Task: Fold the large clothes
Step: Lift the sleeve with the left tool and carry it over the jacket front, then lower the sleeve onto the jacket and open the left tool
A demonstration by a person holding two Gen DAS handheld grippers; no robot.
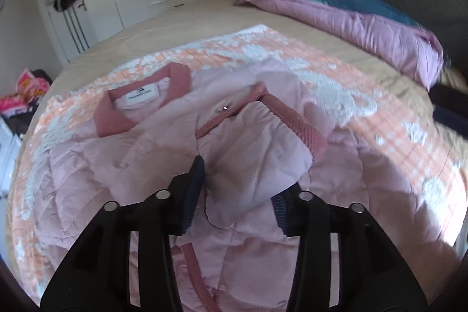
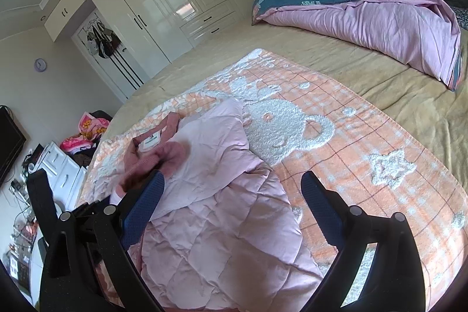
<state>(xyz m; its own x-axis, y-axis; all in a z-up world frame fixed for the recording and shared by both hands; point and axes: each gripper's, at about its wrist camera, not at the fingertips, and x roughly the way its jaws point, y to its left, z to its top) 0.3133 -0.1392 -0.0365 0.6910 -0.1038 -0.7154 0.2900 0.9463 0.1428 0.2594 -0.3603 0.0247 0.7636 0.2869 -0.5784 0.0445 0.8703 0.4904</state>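
A pale pink quilted jacket [image 1: 96, 165] with a darker pink collar [image 1: 175, 81] and ribbed cuffs lies on an orange-and-white bear blanket [image 1: 336, 84] on the bed. In the left wrist view my left gripper [image 1: 234, 189] is shut on the jacket's sleeve [image 1: 263, 142], which is lifted and folded over the body, cuff [image 1: 298, 122] pointing away. In the right wrist view my right gripper [image 2: 234, 195] is open above the jacket [image 2: 222, 224], with the jacket's right edge between its fingers. The left gripper's black frame [image 2: 44, 203] shows at the left edge there.
The blanket [image 2: 351, 142] lies on a tan bedsheet [image 2: 380, 78]. A rolled teal-and-pink duvet [image 2: 365, 10] lies at the head of the bed. White wardrobes [image 2: 163, 5] stand beyond the far side. Clothes [image 2: 84, 133] and white drawers [image 2: 61, 165] are at the left.
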